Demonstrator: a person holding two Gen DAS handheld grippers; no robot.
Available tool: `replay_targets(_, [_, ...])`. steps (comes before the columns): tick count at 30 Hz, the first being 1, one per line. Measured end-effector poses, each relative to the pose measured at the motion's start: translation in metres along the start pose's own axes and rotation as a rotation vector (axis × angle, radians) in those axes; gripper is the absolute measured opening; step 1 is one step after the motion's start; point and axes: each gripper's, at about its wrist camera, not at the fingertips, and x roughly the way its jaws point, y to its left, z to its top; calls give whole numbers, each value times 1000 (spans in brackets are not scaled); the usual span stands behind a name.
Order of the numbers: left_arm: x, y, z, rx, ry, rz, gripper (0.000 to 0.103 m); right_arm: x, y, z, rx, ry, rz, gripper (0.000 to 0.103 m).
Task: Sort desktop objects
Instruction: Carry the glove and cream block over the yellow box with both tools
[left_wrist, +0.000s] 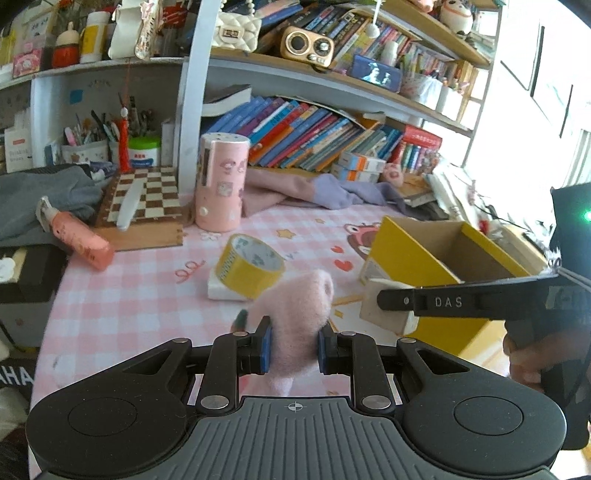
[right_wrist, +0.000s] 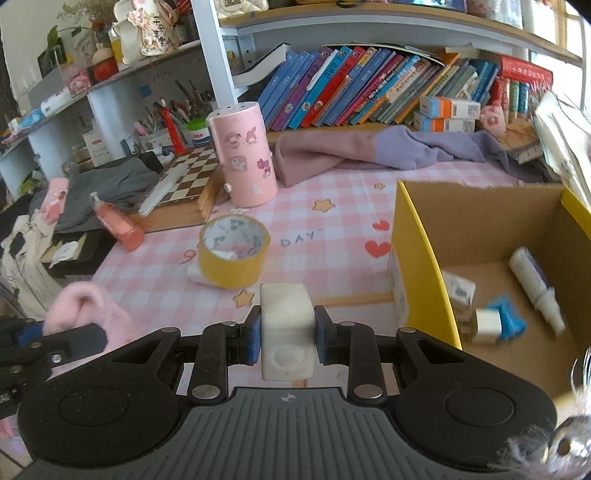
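The left gripper (left_wrist: 294, 345) clamps a fluffy pink toy (left_wrist: 295, 314) above the checked tablecloth (left_wrist: 129, 295). The right gripper (right_wrist: 287, 338) clamps a white block (right_wrist: 286, 325), with the yellow cardboard box (right_wrist: 413, 258) at 3 o'clock.

Pink-checked tablecloth (right_wrist: 325, 192), yellow box (right_wrist: 417, 266)

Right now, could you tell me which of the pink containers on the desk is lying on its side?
The slim pink pump bottle beside the chessboard lies on its side; the stickered pink canister stands upright.
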Motion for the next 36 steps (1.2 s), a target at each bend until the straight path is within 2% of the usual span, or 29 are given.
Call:
replay_targets(8, [-21,-19,-20,18,0,-67,22,-39,1,-36,39,-1,-28,25])
replay_targets(20, [-52,-44,-52,50,32,-116,22,-85,6,-91,50,28,-55,25])
replay_targets(28, [-60,-57,-58,87,41,-145,22,-108,6,-117,82,32,-78,25])
replay_targets(36, [-68,-69,-65,125,50,-158,22,-124,4,-128,109,21,-93,25])
